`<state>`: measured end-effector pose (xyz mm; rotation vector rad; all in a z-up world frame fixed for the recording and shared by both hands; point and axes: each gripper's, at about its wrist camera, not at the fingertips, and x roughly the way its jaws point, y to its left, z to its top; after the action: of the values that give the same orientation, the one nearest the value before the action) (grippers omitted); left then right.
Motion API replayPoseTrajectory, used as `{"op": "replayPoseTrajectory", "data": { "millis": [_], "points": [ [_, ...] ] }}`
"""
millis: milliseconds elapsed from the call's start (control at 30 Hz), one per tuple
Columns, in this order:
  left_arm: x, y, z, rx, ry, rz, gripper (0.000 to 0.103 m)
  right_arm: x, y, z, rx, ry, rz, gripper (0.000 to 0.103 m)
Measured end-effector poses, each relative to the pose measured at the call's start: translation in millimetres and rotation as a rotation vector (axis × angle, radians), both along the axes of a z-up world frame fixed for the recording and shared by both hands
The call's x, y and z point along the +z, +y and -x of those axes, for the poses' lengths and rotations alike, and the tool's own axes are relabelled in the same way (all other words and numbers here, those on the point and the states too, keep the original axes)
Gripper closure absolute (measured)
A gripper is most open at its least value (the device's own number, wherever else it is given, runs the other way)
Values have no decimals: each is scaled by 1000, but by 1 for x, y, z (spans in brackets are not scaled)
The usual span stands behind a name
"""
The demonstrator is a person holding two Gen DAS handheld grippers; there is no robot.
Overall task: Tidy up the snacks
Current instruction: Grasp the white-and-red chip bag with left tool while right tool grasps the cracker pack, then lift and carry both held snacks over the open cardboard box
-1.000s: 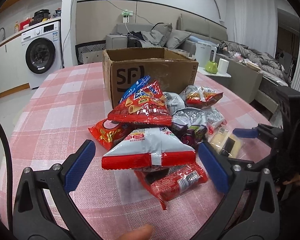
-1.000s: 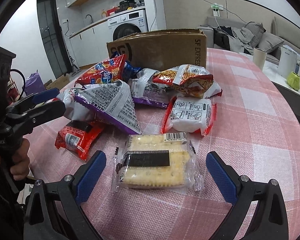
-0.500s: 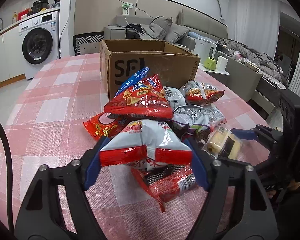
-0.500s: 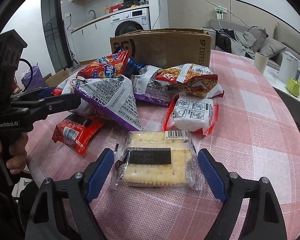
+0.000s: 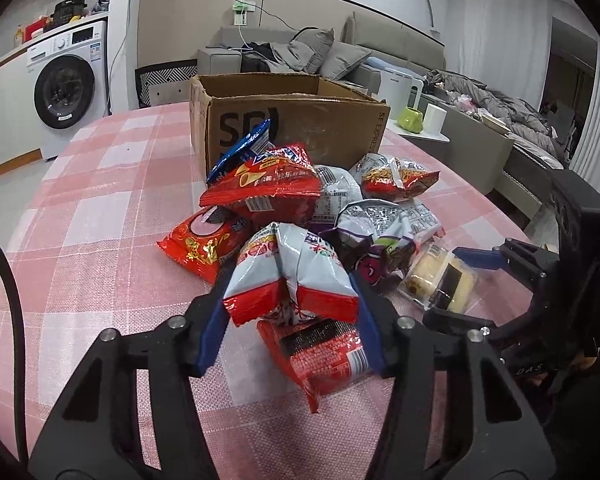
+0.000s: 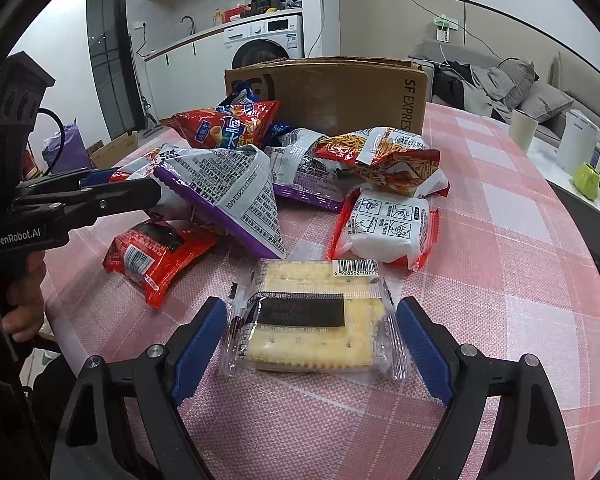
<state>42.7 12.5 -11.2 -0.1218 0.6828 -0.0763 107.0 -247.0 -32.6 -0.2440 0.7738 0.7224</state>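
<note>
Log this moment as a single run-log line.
left gripper: closing, pads pressing white-and-red snack bag | right gripper: open, straddling cracker pack | cardboard box: behind pile

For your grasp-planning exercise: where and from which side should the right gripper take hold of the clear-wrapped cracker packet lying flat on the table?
Grip the cracker packet across its two short sides, coming down from the near edge. It lies flat, and the right gripper already straddles it, pads apart from the wrapper.
</note>
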Motion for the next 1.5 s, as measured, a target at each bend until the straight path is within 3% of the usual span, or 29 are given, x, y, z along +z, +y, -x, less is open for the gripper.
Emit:
{"op": "replayPoseTrajectory", "data": {
  "millis": [167, 367, 433, 567, 967, 1500],
  "points": [
    [-16, 2, -18, 8, 99, 20, 49, -1, 2, 4, 12, -8, 10, 15],
    [-14, 2, -26, 28, 92, 24, 49, -1, 2, 5, 19, -12, 20, 15],
    [-14, 1, -25, 30, 82, 19, 53, 0, 3, 7, 24, -15, 26, 16],
    [-13, 0, -19, 17, 55, 19, 59, 3, -1, 5, 30, 1, -7, 35],
    [0, 3, 8, -10, -26, 25, 61, 17, -7, 16, 68, -51, -54, 39],
    [35, -2, 34, -33, -123, 43, 61, 45, -29, 22, 28, -130, -209, 39]
  ]
}}
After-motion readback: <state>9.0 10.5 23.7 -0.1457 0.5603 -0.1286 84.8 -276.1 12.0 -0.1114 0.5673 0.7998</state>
